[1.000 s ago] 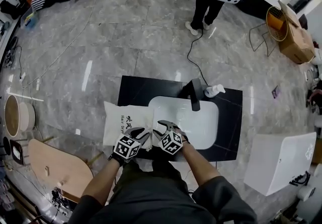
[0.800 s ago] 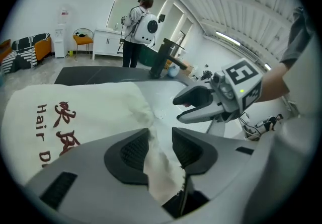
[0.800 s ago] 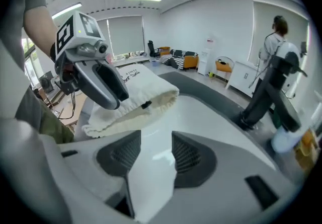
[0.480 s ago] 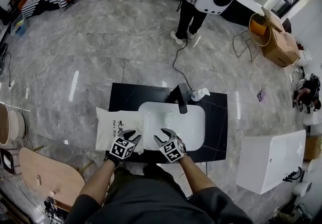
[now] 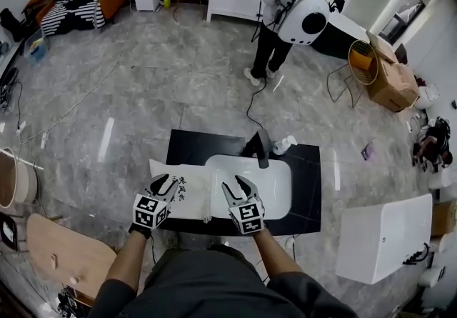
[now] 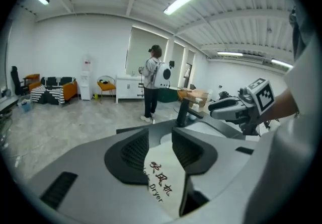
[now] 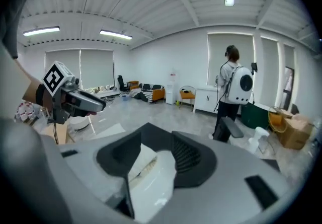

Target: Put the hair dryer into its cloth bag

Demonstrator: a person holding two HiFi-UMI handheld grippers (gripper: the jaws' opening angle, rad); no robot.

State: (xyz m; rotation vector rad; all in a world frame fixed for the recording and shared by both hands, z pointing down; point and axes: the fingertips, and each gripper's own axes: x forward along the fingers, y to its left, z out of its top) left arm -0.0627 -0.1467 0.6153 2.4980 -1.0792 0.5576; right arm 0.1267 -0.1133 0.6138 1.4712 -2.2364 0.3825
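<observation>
Head view looks steeply down on a black rectangular counter [image 5: 307, 194] with a white rounded sink [image 5: 270, 184] set into it and a black angular faucet [image 5: 258, 149] at the sink's far edge. The white cloth drawstring bag [image 5: 194, 195], printed with dark lettering, lies flat on the counter's left part, and its right end reaches over the sink's left rim. It looks filled out, but what is inside is hidden by the cloth. The left gripper [image 5: 166, 179] hangs over the bag's left half, and the right gripper [image 5: 233, 182] hangs over the sink's left side just beside the bag's right end. Each is held by a bare forearm, and they are level with one another. The left gripper view shows its two dark ribbed jaws standing apart, the bag's lettering visible through the gap below them, with neither pad pressing on the cloth. The right gripper view shows its jaws apart as well, with the bag's gathered end and the sink's white surface seen below between them, and nothing clamped. Beyond the counter a person wearing a white rounded backpack [image 5: 303, 20] stands on the grey marbled floor.
</observation>
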